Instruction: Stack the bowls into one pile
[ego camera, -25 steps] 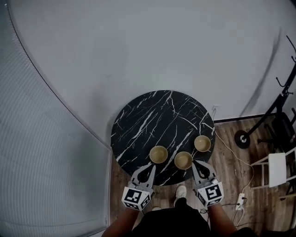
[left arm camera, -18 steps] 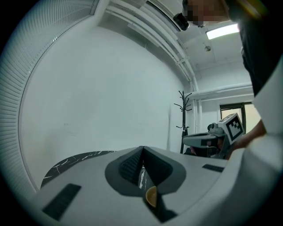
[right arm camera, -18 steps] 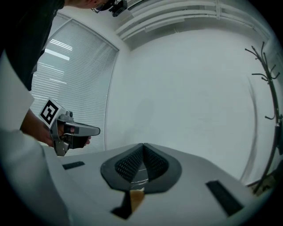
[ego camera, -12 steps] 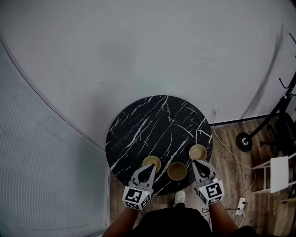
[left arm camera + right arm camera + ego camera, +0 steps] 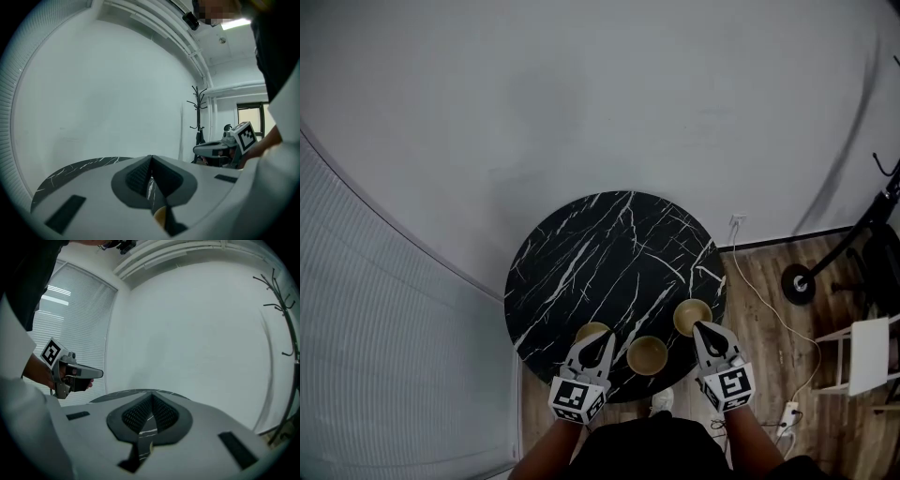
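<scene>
Bowls (image 5: 648, 355): three round, tan | table (image 5: 609, 253): round black marble | left gripper (image 5: 604, 337), right gripper (image 5: 699, 326): fingers closed, empty

**A:** Three tan bowls, all upright, mouths up, none stacked. They're strung along the near edge of the black marbled worktop (image 5: 600, 253).

**B:** From the head view the left bowl (image 5: 590, 329) shows only its far rim. The middle bowl (image 5: 647, 355) sits nearest the edge, in full sight.

**A:** And the right bowl (image 5: 688, 315) lies a little farther in, near the middle bowl but not touching it.
</scene>
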Tool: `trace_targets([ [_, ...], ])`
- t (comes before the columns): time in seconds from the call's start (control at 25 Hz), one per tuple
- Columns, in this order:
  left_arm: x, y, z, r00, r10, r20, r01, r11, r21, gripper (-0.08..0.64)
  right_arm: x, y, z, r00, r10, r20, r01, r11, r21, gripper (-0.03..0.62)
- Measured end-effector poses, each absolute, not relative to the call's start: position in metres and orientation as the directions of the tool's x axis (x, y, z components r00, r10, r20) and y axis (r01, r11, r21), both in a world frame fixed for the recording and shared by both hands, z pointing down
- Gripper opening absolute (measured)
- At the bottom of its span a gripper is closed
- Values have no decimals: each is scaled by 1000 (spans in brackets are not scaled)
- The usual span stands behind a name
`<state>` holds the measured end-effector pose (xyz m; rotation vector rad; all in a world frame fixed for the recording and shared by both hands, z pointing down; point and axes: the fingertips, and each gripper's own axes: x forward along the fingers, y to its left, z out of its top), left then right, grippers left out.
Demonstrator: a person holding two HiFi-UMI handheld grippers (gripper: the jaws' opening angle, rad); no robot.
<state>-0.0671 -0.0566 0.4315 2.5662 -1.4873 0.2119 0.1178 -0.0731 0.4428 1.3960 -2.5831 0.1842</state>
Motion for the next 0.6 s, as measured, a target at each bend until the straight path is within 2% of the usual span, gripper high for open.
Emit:
trace_targets([
  [0.16,-59,-65,441,485,-847,215,-874,-481,75,12,128,-82,465,-551,-805,220,-828,560,-27,11],
  [0.32,-51,-68,451,479,-848,226,-878,-469,98,12,137,-86,466,-542,-792,279,-827,562,-11,11],
  [0.6,-45,-75,464,488,-841,236,-873,-470,131,12,154,-108,501,-526,-811,257,-850,497,-174,11],
])
